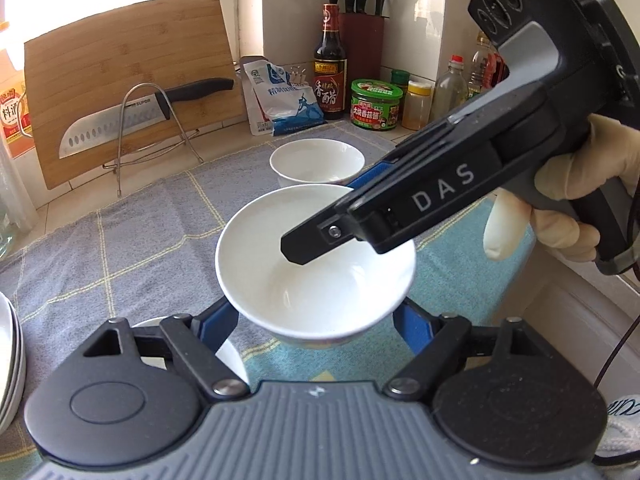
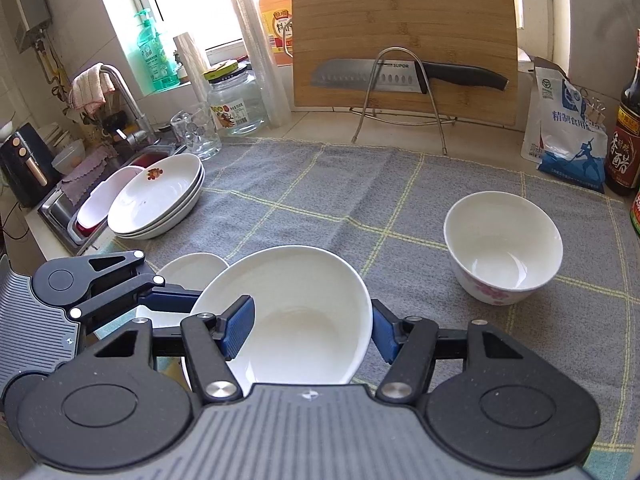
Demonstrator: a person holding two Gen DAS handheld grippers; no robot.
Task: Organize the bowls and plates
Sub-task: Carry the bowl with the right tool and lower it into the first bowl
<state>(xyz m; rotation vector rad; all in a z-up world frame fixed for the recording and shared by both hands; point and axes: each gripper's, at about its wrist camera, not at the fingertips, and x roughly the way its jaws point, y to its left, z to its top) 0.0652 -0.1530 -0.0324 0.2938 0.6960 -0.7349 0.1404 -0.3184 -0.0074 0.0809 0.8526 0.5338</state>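
Two grippers — left gripper (image 1: 316,312), right gripper (image 2: 314,330) — seemingly clamp one bowl (image 1: 316,264).

A bowl (image 2: 502,254) stands on the cloth (image 2: 320,192) at right, stacked plates (image 2: 156,200) at left, the cutting board (image 2: 404,44) behind them.

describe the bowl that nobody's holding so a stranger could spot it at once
Start at the bamboo cutting board propped at the back, then come forward onto the grey checked towel. The free bowl stands alone on its right side, white with pink flowers outside, no gripper touching it.
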